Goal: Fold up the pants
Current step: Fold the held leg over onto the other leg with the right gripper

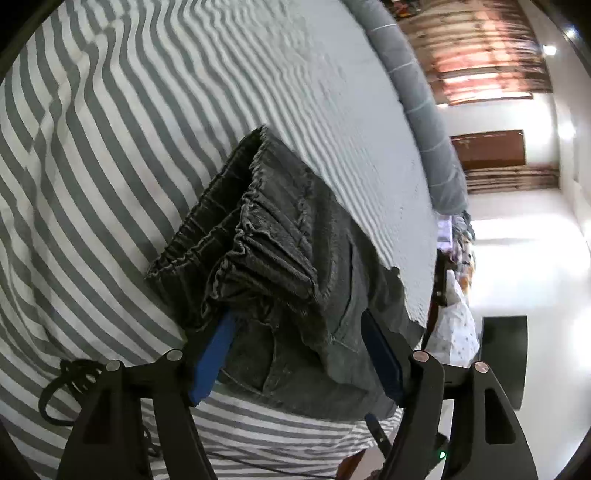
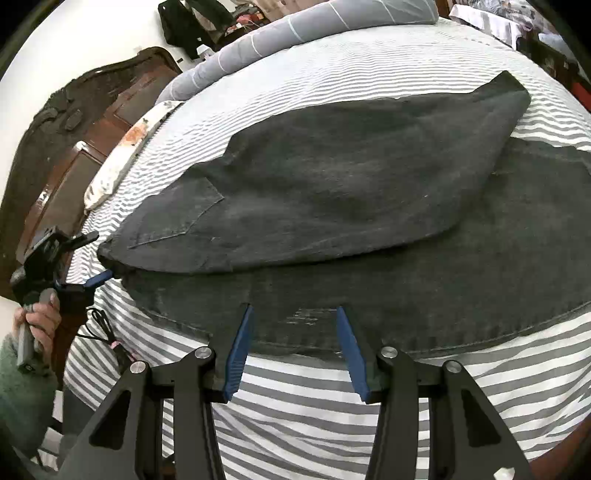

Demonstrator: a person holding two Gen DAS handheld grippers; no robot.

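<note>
- The dark grey jeans (image 2: 332,206) lie spread on the striped bedsheet (image 2: 314,398) of a bed, near its front edge. One leg is laid over the other, so the first lengthwise fold looks done and the crosswise folds remain.
- The upper leg does not sit square on the lower one. It angles away toward the far hem (image 2: 513,92), and a wide band of the lower leg shows along the near side. My guess is that this needs evening out before the next fold.
- The left claw (image 1: 299,354) sits at the waist end. Its blue pads stand well apart on either side of the gathered elastic waistband (image 1: 258,229), and neither pad presses the denim. It holds nothing.
- From the right wrist view, the left claw shows at the far left by the waist corner, gripped by the person's hand (image 2: 37,321).
- The right claw (image 2: 295,350) hovers at the near edge of the lower leg. Its pads are parted, with the stitched edge running between their tips. The cloth lies flat and unlifted, so I read this as no grip.
- One claw at the waist and one partway along the leg suits smoothing the jeans or picking them up for a crosswise fold.
- A back pocket (image 2: 181,218) faces up near the waist. It lies flat, and whether anything is in it cannot be told.
- No basket or box is in view. A grey bolster (image 2: 295,26) lies along the far side of the bed, and a black cable (image 2: 99,325) trails over the sheet by the left claw.
</note>
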